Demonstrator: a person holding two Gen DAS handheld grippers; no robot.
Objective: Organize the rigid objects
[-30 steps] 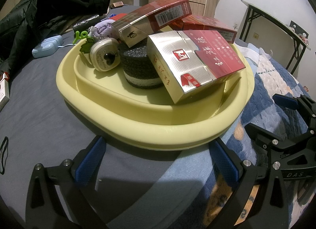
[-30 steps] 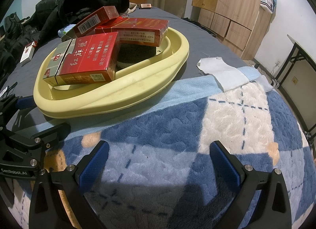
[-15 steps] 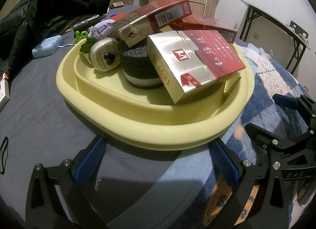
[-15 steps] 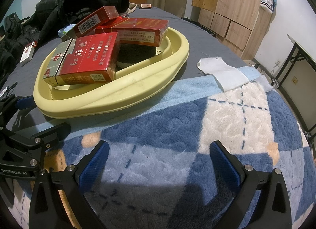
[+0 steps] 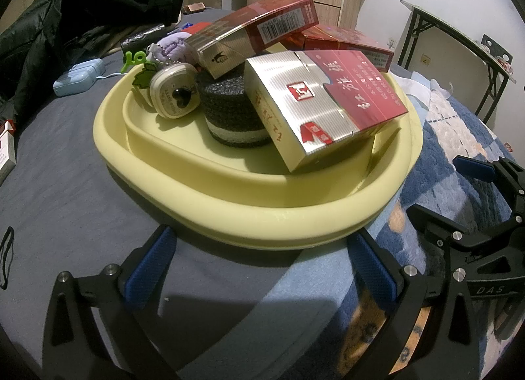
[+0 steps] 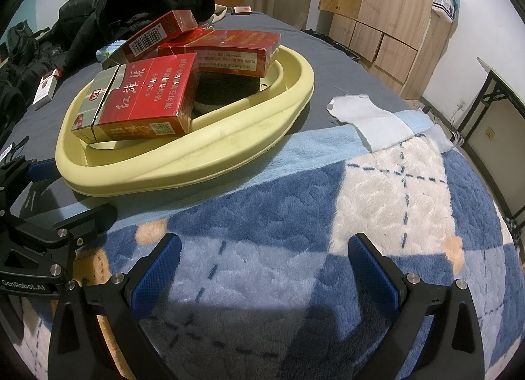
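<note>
A pale yellow tray (image 5: 229, 226) (image 6: 197, 163) sits on the bed. In it lie three red cigarette cartons (image 5: 328, 98) (image 6: 147, 101), a black foam cylinder (image 5: 229, 111), a cream round case (image 5: 174, 94) and a purple plush keychain (image 5: 170, 47). My left gripper (image 5: 262, 262) is open and empty, just short of the tray's near rim. My right gripper (image 6: 262, 265) is open and empty over the blue plush blanket, right of the tray. Each gripper shows at the edge of the other's view.
A black jacket (image 5: 65, 29) lies at the back left. A light blue case (image 5: 78, 76) and a cigarette pack (image 6: 47, 86) lie on the grey sheet beside the tray. A white cloth (image 6: 367, 117) lies right of the tray. A folding table (image 5: 459, 49) stands at the right.
</note>
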